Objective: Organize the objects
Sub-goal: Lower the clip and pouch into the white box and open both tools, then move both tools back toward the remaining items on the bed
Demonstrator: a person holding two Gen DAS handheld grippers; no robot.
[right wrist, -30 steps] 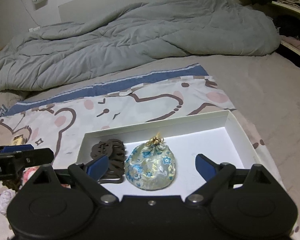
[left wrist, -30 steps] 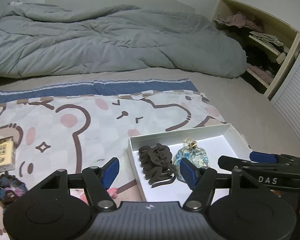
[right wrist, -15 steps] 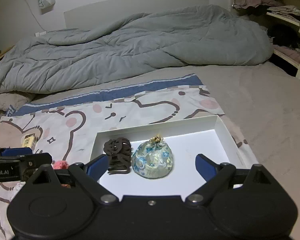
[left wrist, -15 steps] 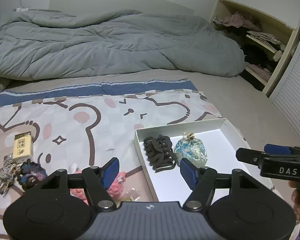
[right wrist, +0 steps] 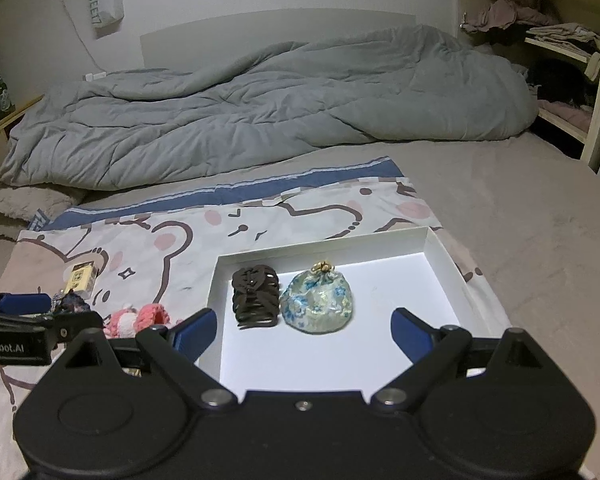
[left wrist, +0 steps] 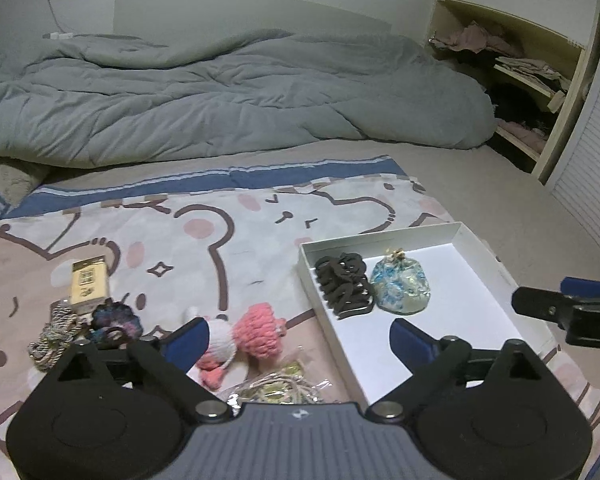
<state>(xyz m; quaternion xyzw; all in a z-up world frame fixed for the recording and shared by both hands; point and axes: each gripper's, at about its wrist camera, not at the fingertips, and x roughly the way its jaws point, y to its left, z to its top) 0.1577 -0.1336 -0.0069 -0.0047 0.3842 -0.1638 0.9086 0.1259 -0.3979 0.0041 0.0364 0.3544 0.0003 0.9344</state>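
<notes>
A white box (left wrist: 480,248) (right wrist: 444,258) lies on the bear-print sheet and holds a dark brown hair claw (left wrist: 346,284) (right wrist: 256,294) and a blue floral pouch (left wrist: 400,286) (right wrist: 318,304). Left of the box lie a pink and white knitted toy (left wrist: 252,330) (right wrist: 138,320), a packet of gold trinkets (left wrist: 278,386), a dark scrunchie (left wrist: 114,320), a braided cord (left wrist: 54,334) and a small yellow box (left wrist: 88,282) (right wrist: 82,276). My left gripper (left wrist: 296,340) is open and empty above the toy and the box's left wall. My right gripper (right wrist: 304,330) is open and empty above the box.
A grey duvet (left wrist: 228,92) is bunched across the far half of the bed. Open shelves with clothes (left wrist: 516,68) and a slatted door (left wrist: 588,184) stand at the right. A nightstand with a bottle (right wrist: 0,100) is at the far left.
Both grippers have drawn back and up from the box, so more of the sheet and the loose objects on the left have come into view. Both stay open.
</notes>
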